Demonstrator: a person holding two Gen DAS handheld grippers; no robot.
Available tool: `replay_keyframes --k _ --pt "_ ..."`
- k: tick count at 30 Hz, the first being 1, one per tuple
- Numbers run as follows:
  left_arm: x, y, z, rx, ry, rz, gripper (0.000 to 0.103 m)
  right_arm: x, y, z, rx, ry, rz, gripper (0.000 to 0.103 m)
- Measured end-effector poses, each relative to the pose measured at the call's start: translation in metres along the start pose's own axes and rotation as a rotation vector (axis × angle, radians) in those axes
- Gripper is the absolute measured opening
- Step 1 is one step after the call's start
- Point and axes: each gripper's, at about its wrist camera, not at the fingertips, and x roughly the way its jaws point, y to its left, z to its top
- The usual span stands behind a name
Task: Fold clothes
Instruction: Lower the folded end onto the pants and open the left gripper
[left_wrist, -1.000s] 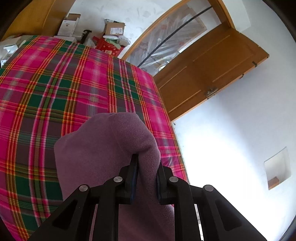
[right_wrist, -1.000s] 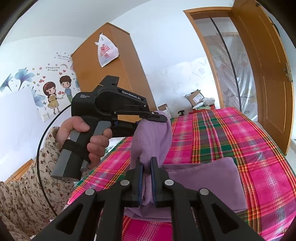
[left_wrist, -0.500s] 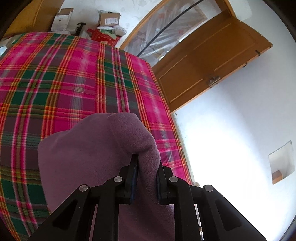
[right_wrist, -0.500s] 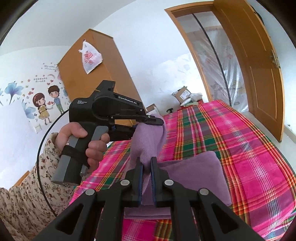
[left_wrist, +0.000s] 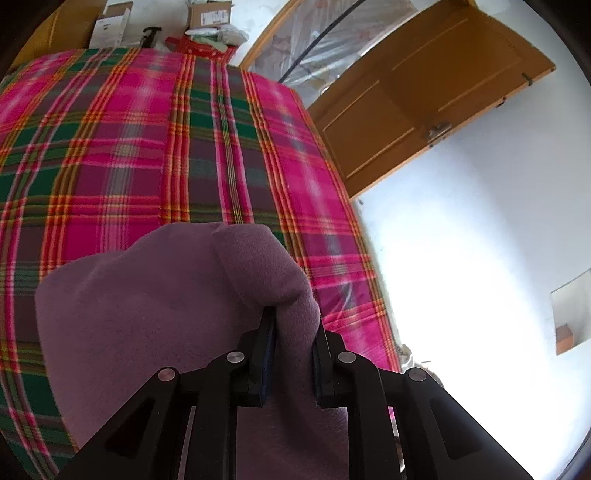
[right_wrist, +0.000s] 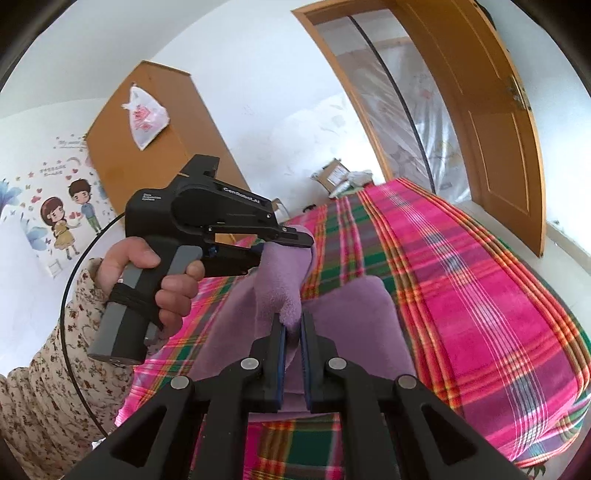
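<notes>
Purple fleece garment (right_wrist: 354, 317) hangs lifted over the plaid bed (right_wrist: 480, 295), my left tongs (left_wrist: 293, 328) and right tongs (right_wrist: 291, 328) each clamped on an edge. I judge a fold is mid-carry, though how many layers is unclear; next calls for laying both held edges down level.

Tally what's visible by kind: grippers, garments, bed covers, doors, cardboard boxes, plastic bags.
Grippers: 2, left gripper and right gripper, both clamped on the garment
Garments: 1, purple garment
Bed covers: 1, plaid cover
Doors: 1, door
Cardboard boxes: 2, box, second box
Plastic bags: 1, bag on the wardrobe
Total: 8
</notes>
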Motion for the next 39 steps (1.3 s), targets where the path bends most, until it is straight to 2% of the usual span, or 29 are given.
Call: replay_keyframes --k 7,15,18,20,31,39 --pt "0.034 -0.001 -0.003 0.003 0.052 0.018 0.017 0.007 -0.022 -0.008 0.042 0.023 -0.039 0.008" --pt "0.055 0.002 -0.005 0.010 0.081 0.023 0.017 0.012 -0.032 -0.016 0.065 0.043 -0.058 0.008" --pt "0.058 0.003 -0.005 0.022 0.083 0.011 0.020 0.014 -0.036 -0.019 0.074 0.050 -0.065 0.008" --pt "0.057 0.004 -0.005 0.027 0.084 -0.007 0.024 0.016 -0.038 -0.021 0.080 0.055 -0.070 0.008" --pt "0.036 0.007 -0.012 0.063 0.061 -0.096 0.027 0.019 -0.048 -0.030 0.121 0.076 -0.085 0.008" --pt "-0.009 0.030 -0.030 0.058 -0.059 -0.052 0.027 0.016 -0.059 -0.035 0.176 0.100 -0.062 0.008"
